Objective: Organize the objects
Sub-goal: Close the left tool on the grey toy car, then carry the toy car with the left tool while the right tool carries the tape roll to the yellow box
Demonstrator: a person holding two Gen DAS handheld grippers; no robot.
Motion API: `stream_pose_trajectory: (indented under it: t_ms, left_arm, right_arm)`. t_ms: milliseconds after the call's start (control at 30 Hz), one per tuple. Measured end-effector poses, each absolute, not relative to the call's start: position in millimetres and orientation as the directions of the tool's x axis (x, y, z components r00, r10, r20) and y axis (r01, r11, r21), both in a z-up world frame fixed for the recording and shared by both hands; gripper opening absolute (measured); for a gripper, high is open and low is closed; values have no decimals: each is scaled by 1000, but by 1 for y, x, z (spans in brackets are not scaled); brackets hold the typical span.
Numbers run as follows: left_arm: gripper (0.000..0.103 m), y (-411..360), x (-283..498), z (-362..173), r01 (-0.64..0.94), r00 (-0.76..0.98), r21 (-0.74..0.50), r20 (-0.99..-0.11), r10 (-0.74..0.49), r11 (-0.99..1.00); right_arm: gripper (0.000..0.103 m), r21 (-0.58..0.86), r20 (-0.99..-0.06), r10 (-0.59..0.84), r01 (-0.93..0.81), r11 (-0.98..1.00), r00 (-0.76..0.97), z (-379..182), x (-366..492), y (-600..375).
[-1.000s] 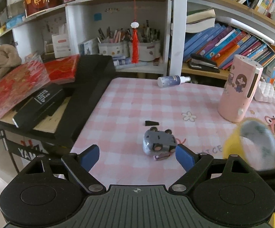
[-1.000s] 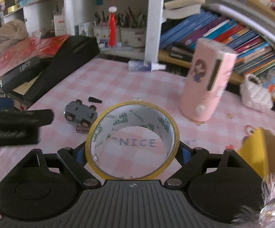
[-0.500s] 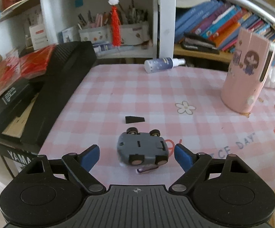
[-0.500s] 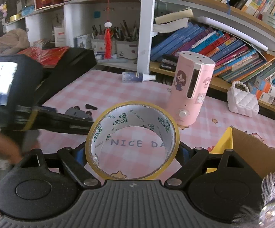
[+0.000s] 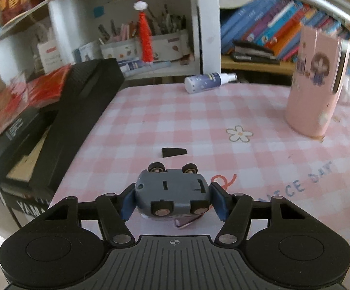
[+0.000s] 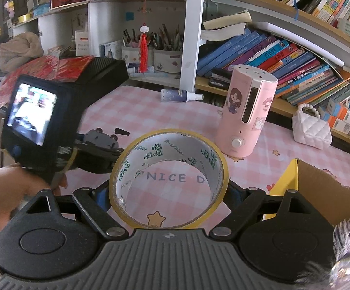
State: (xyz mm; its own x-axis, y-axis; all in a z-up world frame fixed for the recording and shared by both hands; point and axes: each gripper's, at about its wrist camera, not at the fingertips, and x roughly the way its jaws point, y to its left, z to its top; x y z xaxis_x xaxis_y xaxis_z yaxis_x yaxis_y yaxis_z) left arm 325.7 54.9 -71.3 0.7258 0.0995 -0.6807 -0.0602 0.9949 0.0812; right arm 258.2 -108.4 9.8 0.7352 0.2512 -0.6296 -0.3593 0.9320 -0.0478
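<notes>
Pink-checked tablecloth (image 5: pixel 199 125) is the reference surface: pink cylinder (image 6: pixel 246 113) stands upright on it toward the far right, yellow-edged cardboard box (image 6: pixel 320 186) sits at its near right, and a spray bottle (image 5: pixel 208 82) lies on its side at the far edge. Right gripper (image 6: pixel 167 188) hovers above the cloth, jaws spread wide and clamped on the outer rim of the tape roll (image 6: pixel 167 181), beside the box. Left gripper (image 5: pixel 172 200), jaws just closing, has blue pads against both sides of the upside-down grey toy car (image 5: pixel 172 193), on the cloth's near-left part, a small black wedge (image 5: pixel 173 151) just beyond it.
</notes>
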Motion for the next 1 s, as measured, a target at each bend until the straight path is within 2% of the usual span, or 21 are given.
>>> stream_pose_trajectory:
  t_ms: [500,767,1000]
  left_arm:
    - [62,94,198,4,-56,791,-92,-612,-12,994]
    - [62,98,151,7,-50,785,-125,-618,-39,991]
    - [62,100,123,8,-13,791,-141,-607,-76,990]
  right_arm:
    - [86,-52,-621,270,-382,923,736,14,223,-108]
    - [87,-21,-634,268,-363,931,725,15,195,-103]
    - [87,-64,-629,244,-362,930,738,18,163,-95]
